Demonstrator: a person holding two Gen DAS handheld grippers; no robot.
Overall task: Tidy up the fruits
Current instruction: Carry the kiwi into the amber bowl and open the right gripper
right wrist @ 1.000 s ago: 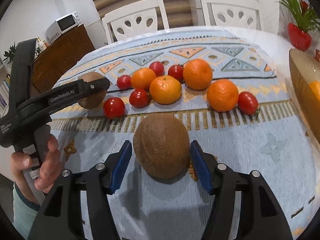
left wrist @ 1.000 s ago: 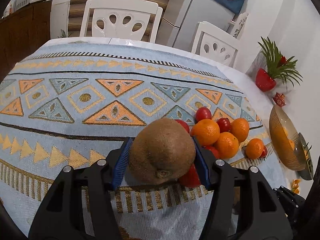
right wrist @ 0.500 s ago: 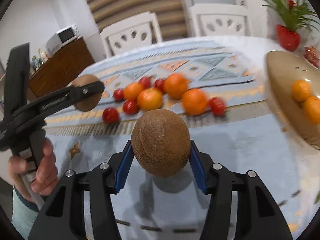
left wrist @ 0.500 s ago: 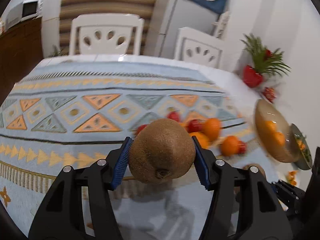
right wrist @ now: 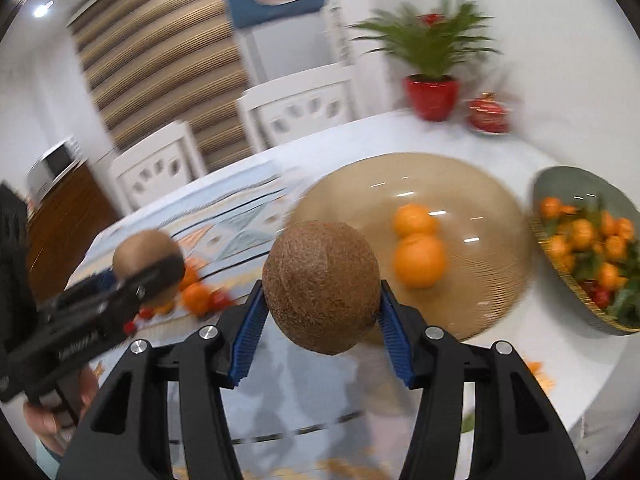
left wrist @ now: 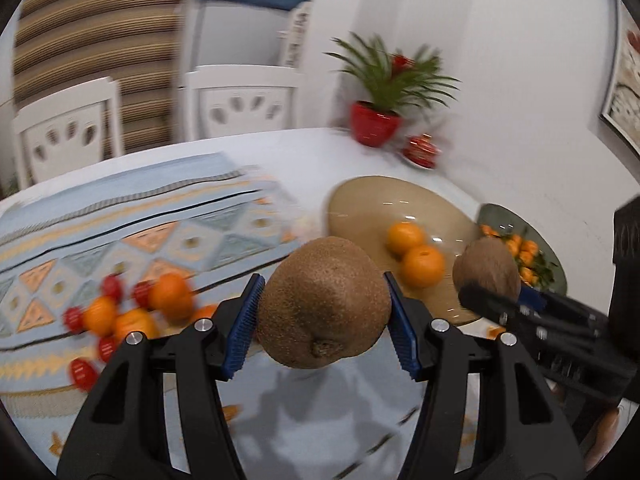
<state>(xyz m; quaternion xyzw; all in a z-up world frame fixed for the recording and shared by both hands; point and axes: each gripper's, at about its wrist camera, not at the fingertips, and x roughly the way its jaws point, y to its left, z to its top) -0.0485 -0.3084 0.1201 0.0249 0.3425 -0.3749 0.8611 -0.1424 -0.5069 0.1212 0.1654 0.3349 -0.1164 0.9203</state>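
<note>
My left gripper (left wrist: 323, 322) is shut on a brown kiwi (left wrist: 322, 301), held above the table. My right gripper (right wrist: 321, 307) is shut on a second kiwi (right wrist: 321, 285), also lifted clear. Each gripper shows in the other's view: the right one's kiwi (left wrist: 486, 267) at the right, the left one's kiwi (right wrist: 145, 252) at the left. Ahead lies a tan bowl (right wrist: 472, 280) holding two oranges (right wrist: 418, 248); the same bowl (left wrist: 360, 208) appears in the left wrist view. Oranges and tomatoes (left wrist: 132, 312) lie blurred on the patterned cloth (left wrist: 120, 220).
A green bowl (right wrist: 568, 184) of small oranges and leaves stands right of the tan bowl. A red potted plant (right wrist: 431, 96) and a small red ornament (right wrist: 489, 116) sit at the table's far edge. White chairs (left wrist: 240, 100) stand behind. A hand (right wrist: 60, 412) holds the left gripper.
Both grippers swung right with their kiwis, away from the loose fruit and toward the tan bowl. The right kiwi, on the cloth a second ago, is now lifted.
</note>
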